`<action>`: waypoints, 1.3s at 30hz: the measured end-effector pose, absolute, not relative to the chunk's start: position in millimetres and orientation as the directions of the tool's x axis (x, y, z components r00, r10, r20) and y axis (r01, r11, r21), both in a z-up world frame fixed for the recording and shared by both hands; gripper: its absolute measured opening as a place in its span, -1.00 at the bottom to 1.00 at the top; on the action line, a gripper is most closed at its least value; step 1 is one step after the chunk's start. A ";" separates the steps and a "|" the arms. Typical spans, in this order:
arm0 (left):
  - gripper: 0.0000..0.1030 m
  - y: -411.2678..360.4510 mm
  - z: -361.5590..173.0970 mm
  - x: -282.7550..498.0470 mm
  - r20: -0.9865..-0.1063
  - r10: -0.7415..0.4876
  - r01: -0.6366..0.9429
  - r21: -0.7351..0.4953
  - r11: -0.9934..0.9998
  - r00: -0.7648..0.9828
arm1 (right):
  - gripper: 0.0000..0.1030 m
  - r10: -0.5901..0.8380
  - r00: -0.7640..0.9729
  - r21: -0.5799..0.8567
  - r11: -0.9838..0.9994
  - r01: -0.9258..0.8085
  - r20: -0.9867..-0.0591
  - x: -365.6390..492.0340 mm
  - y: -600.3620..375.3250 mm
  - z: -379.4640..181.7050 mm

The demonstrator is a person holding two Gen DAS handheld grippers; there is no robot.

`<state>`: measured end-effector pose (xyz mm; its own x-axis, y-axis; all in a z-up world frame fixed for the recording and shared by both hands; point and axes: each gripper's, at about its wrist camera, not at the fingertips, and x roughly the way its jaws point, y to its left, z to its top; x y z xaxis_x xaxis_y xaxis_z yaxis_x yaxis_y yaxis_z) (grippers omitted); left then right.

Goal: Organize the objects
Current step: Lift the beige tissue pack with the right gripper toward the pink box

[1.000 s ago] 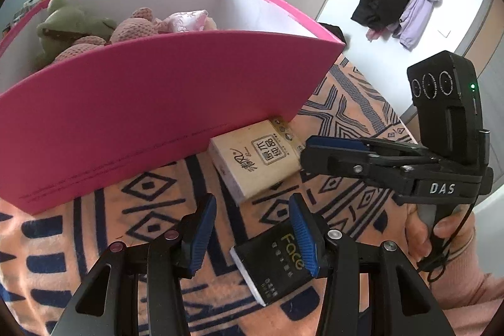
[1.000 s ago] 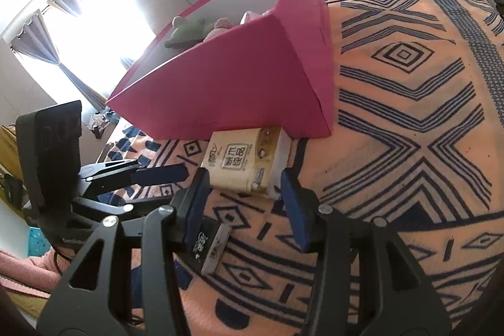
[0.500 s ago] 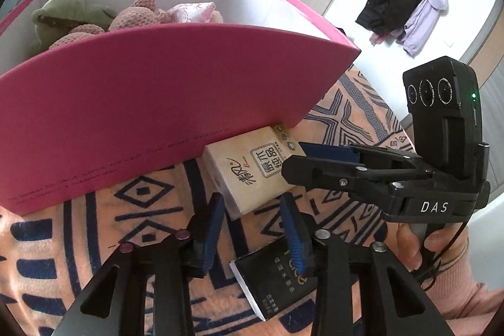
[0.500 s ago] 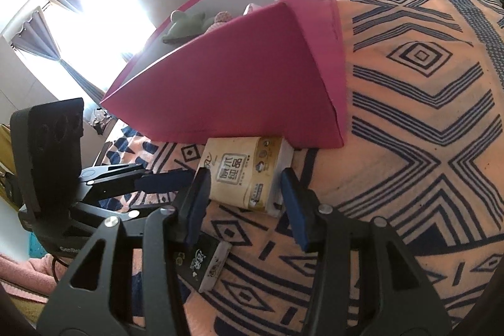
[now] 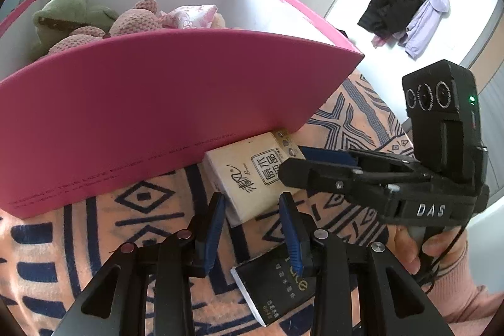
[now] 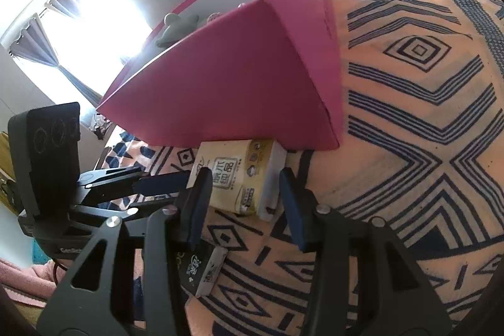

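A beige tissue pack (image 5: 249, 175) (image 6: 239, 175) lies on the patterned bedspread against the foot of the big pink box (image 5: 157, 103) (image 6: 236, 77). My left gripper (image 5: 250, 199) has its jaws drawn in narrow, and the pack's near corner shows between its tips. I cannot tell whether the pads press on it. My right gripper (image 6: 245, 175) (image 5: 293, 161) comes in from the other side. It is open, with the pack's end between its fingers and a sliver of gap at the right pad. A black pack (image 5: 271, 288) (image 6: 201, 270) lies flat under both grippers.
Inside the box are a green plush (image 5: 72, 11) and pink knitted toys (image 5: 138, 18). The orange and navy bedspread (image 6: 409, 115) stretches wide to the right of the box. A hand (image 5: 409, 244) holds the right gripper. Jackets (image 5: 406, 8) hang on the far wall.
My left gripper slid forward off the black pack to the tissue pack's corner and its jaws narrowed. The right gripper edged forward, so the pack's end sits deeper between its fingers.
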<state>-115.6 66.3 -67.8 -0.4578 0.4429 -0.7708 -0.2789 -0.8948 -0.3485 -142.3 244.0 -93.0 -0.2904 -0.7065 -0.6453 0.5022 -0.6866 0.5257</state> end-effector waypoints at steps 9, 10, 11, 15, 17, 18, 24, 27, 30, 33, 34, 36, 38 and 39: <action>-0.32 70.5 -61.5 -112.0 -0.762 0.457 -0.313 -0.343 -0.886 -0.459 | -0.12 -0.682 -0.328 0.478 -0.708 0.521 -0.653 -141.4 245.4 -81.3; -0.32 70.8 -59.9 -110.8 -0.759 0.460 -0.317 -0.343 -0.884 -0.461 | -0.12 -0.679 -0.333 0.470 -0.710 0.524 -0.654 -140.4 246.2 -79.8; -0.32 71.3 -58.3 -109.4 -0.756 0.464 -0.322 -0.344 -0.882 -0.462 | -0.12 -0.677 -0.340 0.463 -0.712 0.529 -0.653 -138.3 247.1 -77.6; -0.32 73.1 -52.3 -103.9 -0.746 0.478 -0.342 -0.347 -0.873 -0.465 | -0.12 -0.681 -0.352 0.459 -0.709 0.536 -0.641 -132.7 247.2 -71.2; -0.32 74.1 -48.4 -100.9 -0.740 0.482 -0.351 -0.344 -0.871 -0.469 | -0.12 -0.686 -0.356 0.459 -0.705 0.541 -0.634 -133.4 248.9 -69.5; -0.32 74.8 -46.6 -99.1 -0.738 0.482 -0.357 -0.340 -0.870 -0.472 | -0.12 -0.687 -0.359 0.457 -0.705 0.543 -0.632 -132.4 248.0 -67.7; -0.31 75.3 -33.8 -89.0 -0.722 0.487 -0.384 -0.322 -0.865 -0.491 | -0.12 -0.690 -0.377 0.439 -0.700 0.563 -0.617 -124.2 249.4 -52.5; -0.31 75.6 -28.8 -85.2 -0.715 0.488 -0.392 -0.316 -0.864 -0.501 | -0.12 -0.692 -0.388 0.430 -0.699 0.572 -0.608 -120.3 250.6 -45.9; -0.31 75.0 -24.2 -80.6 -0.710 0.486 -0.399 -0.305 -0.865 -0.510 | -0.12 -0.692 -0.397 0.424 -0.699 0.576 -0.603 -117.4 251.6 -41.6; -0.31 76.6 -19.5 -77.8 -0.704 0.484 -0.406 -0.296 -0.865 -0.519 | -0.12 -0.693 -0.402 0.419 -0.698 0.580 -0.598 -115.6 252.6 -38.9; -0.31 76.7 -17.5 -76.8 -0.700 0.486 -0.409 -0.295 -0.864 -0.523 | -0.12 -0.694 -0.403 0.419 -0.697 0.582 -0.596 -115.0 252.8 -38.1; -0.31 77.8 -13.5 -75.7 -0.696 0.487 -0.412 -0.291 -0.863 -0.528 | -0.12 -0.695 -0.406 0.416 -0.697 0.584 -0.593 -113.9 253.7 -36.0; -0.31 77.0 -10.4 -74.8 -0.692 0.488 -0.417 -0.288 -0.862 -0.532 | -0.12 -0.697 -0.409 0.414 -0.695 0.587 -0.589 -112.6 254.1 -33.8; -0.31 77.3 -8.9 -74.3 -0.691 0.486 -0.418 -0.284 -0.863 -0.535 | -0.12 -0.697 -0.412 0.412 -0.695 0.589 -0.587 -112.1 254.3 -32.3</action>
